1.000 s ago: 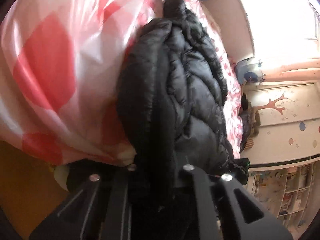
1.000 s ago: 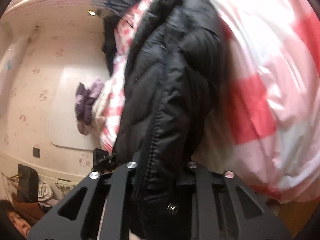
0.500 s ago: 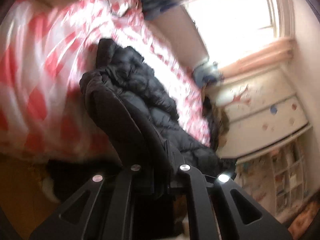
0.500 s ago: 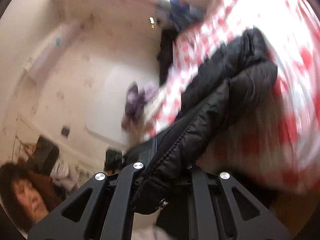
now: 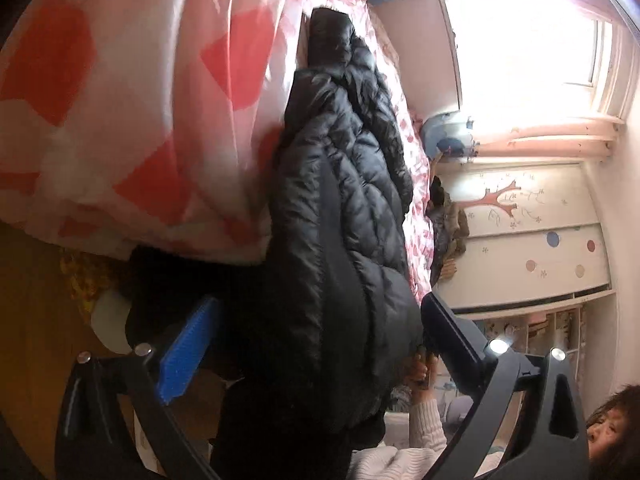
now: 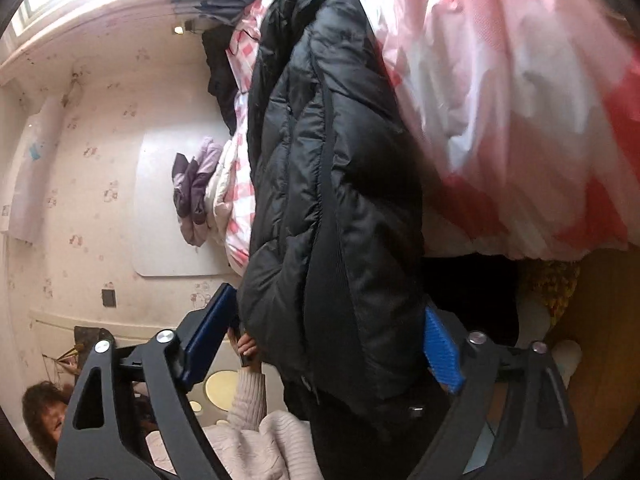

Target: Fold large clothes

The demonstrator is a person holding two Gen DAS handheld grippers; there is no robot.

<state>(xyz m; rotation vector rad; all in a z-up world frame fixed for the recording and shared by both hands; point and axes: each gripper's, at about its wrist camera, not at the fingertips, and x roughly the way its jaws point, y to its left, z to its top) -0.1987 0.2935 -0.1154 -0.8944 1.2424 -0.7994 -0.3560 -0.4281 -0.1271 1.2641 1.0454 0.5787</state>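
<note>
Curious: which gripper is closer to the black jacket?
Right, narrowly. Both are opening astride the black jacket; the right gripper's fingers brush it, the left gripper's blue pad stands clear.

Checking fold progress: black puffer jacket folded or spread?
Folded: black puffer jacket lies doubled lengthwise, a narrow thick bundle on the checked quilt.

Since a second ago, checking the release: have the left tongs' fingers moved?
Yes. The left tongs are opening, fingers now spread clear either side of the black quilted puffer jacket.
</note>
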